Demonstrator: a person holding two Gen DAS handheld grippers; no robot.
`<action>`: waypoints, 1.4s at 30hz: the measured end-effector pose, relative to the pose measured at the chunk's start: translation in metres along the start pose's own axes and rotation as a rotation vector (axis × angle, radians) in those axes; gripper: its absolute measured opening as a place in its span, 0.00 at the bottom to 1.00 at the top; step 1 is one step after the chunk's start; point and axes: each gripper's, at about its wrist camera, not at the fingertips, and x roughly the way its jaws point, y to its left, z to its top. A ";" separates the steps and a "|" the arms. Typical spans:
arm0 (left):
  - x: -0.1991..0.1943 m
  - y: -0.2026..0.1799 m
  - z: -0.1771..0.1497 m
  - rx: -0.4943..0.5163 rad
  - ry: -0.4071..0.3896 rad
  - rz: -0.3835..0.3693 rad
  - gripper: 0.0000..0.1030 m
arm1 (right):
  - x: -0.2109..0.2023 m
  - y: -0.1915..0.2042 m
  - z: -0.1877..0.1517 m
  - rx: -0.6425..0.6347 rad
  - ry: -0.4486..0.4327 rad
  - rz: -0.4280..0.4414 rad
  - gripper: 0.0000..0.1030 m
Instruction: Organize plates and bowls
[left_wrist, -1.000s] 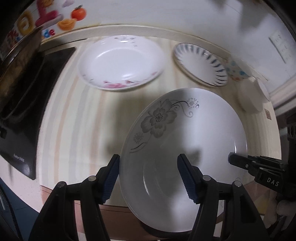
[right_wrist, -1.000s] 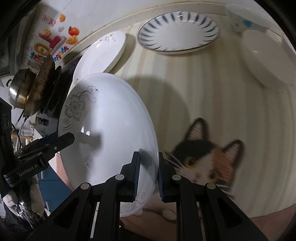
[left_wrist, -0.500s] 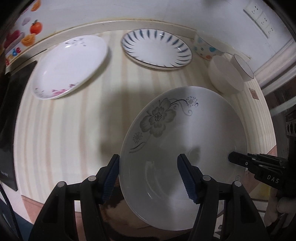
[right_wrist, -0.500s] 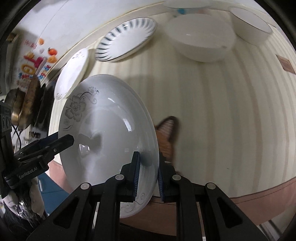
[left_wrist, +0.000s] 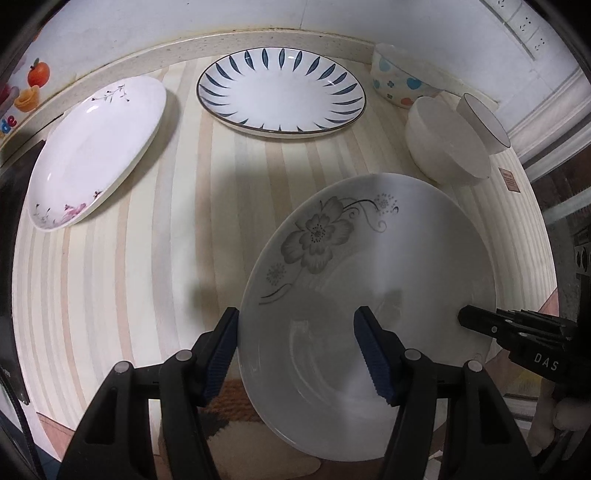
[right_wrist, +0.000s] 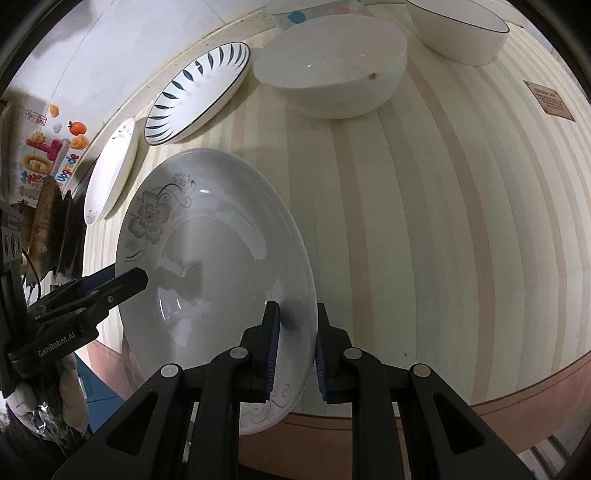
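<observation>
A white plate with a grey flower (left_wrist: 369, 280) is held tilted above the striped counter (left_wrist: 147, 258). My right gripper (right_wrist: 293, 343) is shut on its rim; the plate shows in that view too (right_wrist: 218, 266). My left gripper (left_wrist: 295, 350) is open, its jaws astride the plate's other rim, one finger above and one below. A blue-leaf plate (left_wrist: 280, 96) and a pink-flower plate (left_wrist: 96, 147) lie at the back. A white bowl (left_wrist: 447, 147), a dotted bowl (left_wrist: 399, 81) and a dark-rimmed bowl (left_wrist: 484, 122) stand at the back right.
A dark stove edge (left_wrist: 11, 258) borders the counter's left. Pans (right_wrist: 48, 225) stand at the left. A wall with stickers (left_wrist: 33, 85) runs behind. A cat (left_wrist: 236, 413) is partly visible below the counter's front edge.
Both grippers and the flower plate have swung to the right along the counter. The bowls have come into view and the stove has left it. The grip is unchanged.
</observation>
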 end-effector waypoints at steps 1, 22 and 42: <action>0.001 0.000 0.001 0.001 0.001 0.001 0.59 | 0.001 0.000 0.002 0.000 0.001 0.000 0.19; 0.018 -0.017 0.014 0.025 0.007 0.063 0.59 | 0.011 -0.011 0.024 -0.012 0.033 0.004 0.19; -0.043 0.232 0.083 -0.351 -0.074 0.289 0.60 | 0.042 0.211 0.152 -0.169 0.045 0.278 0.44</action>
